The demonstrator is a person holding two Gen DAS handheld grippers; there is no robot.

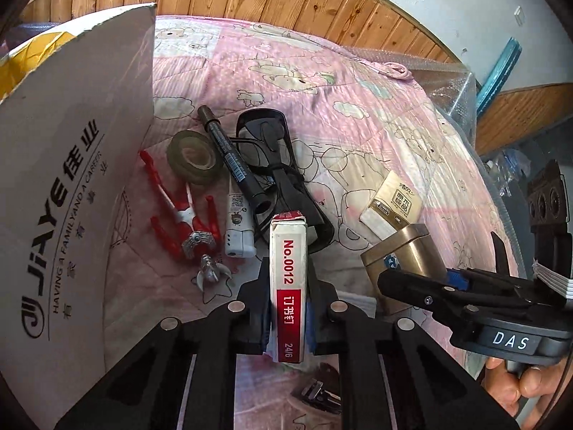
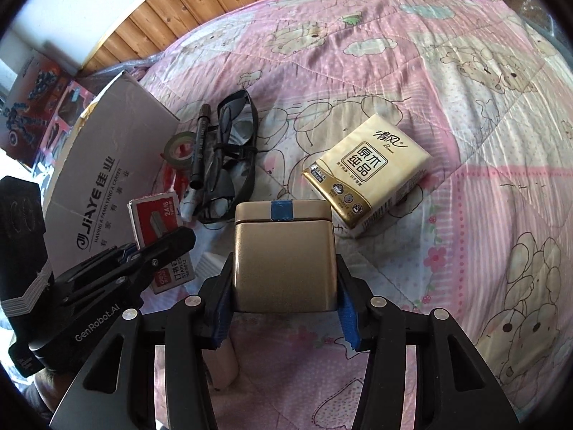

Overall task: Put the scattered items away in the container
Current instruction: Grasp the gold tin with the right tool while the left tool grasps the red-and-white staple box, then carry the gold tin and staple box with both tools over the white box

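Staples [image 1: 289, 286] sit clamped in your left gripper [image 1: 288, 308], the red-and-white box held on edge with its long side pointing ahead, above the quilt [image 1: 358, 82]. Your right gripper [image 2: 284, 308] is closed on the gold tin [image 2: 284, 268], pads pressed to both its sides, blue tape across the lid seam facing away from you. Both grippers are side by side and near each other; in the left view your right hand [image 1: 526, 390] wraps the handle at the lower right.

Carton [image 1: 71, 197] stands just left of the left gripper, its printed flap upright and tall, its top edge torn. Between flap and staples lie a red toy [image 1: 182, 215], a tape roll [image 1: 195, 157], a marker [image 1: 232, 165], a white tube [image 1: 238, 229] and dark glasses [image 1: 272, 150], crowded together, the marker resting across the glasses' cord. A tissue pack [image 2: 369, 172] lies alone just beyond the tin, to its right. Beyond and right of it the quilt is open to its far edge, where wood panelling [image 2: 222, 3] rises.
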